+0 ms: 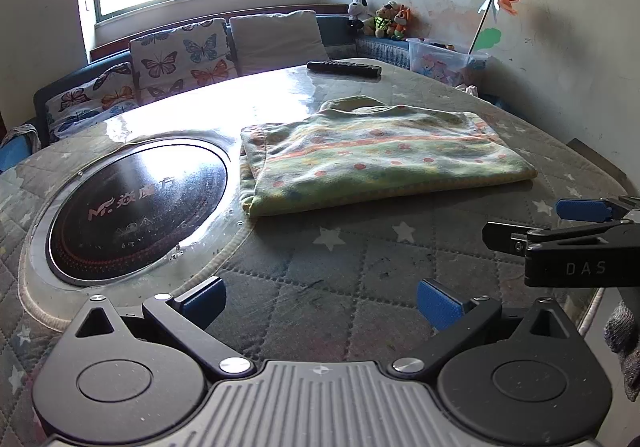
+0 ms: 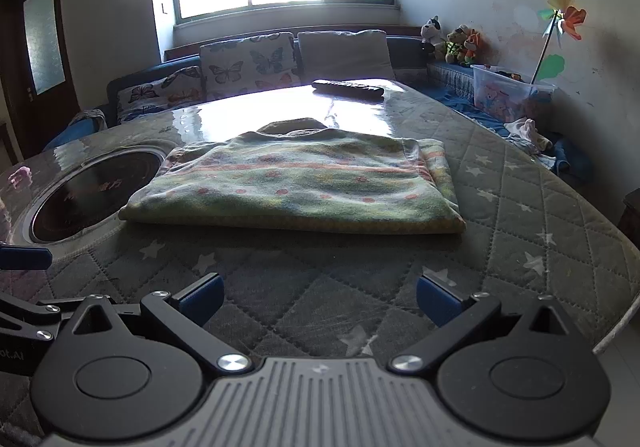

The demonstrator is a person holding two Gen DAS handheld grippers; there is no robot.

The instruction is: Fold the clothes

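Note:
A green garment with orange stripes and red dots (image 1: 372,155) lies folded in a flat rectangle on the quilted star-print table cover (image 1: 320,271); it also shows in the right wrist view (image 2: 300,183). My left gripper (image 1: 320,305) is open and empty, low over the cover, short of the garment's near edge. My right gripper (image 2: 320,301) is open and empty, also short of the near edge. The right gripper's side shows at the right of the left wrist view (image 1: 580,239).
A round black induction hob (image 1: 136,207) is set in the table left of the garment. A black remote (image 1: 344,68) lies at the far edge. A sofa with butterfly cushions (image 1: 180,59), plush toys (image 1: 380,21) and a plastic box (image 1: 444,59) stand behind.

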